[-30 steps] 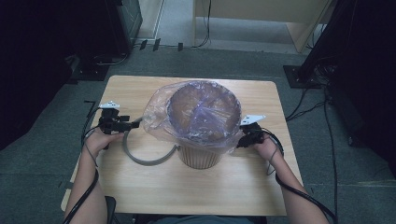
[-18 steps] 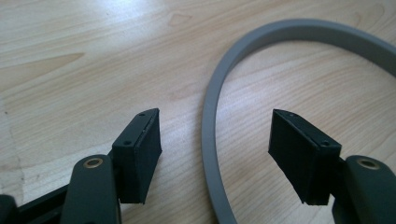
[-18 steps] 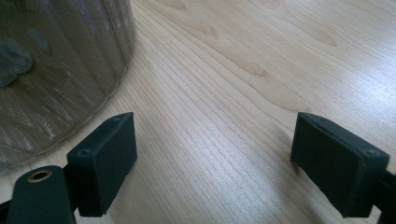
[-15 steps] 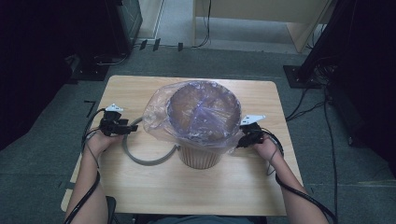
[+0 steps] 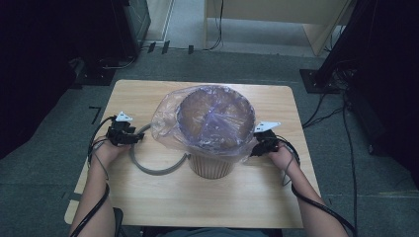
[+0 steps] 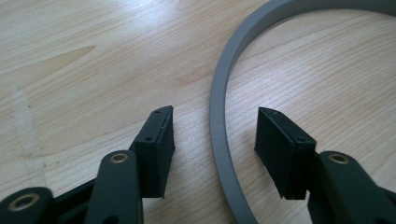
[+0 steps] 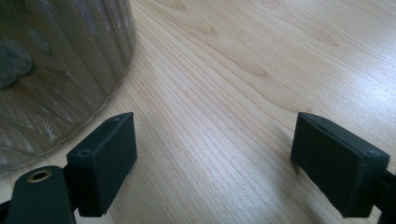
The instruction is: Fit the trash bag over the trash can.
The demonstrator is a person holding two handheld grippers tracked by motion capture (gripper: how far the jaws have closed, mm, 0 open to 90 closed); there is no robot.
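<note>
Grey ring (image 6: 219, 116) straddled by the left gripper (image 6: 215, 135), near the left edge of the tabletop (image 5: 163, 192)

Wood-grain tabletop carries a ribbed bin (image 5: 211, 165) at its middle, lined with a clear plastic bag (image 5: 170, 123) that spills over the rim; the ring lies flat between the bin and the left edge, its far end tucked under the bag. The left gripper's jaws have just been closing and stand one on each side of the ring's band, the pads (image 6: 161, 140) not yet touching it. The right gripper (image 7: 212, 158) sits low by the bin's right side, toward the right edge, its jaws spread wide over bare wood with nothing between them
</note>
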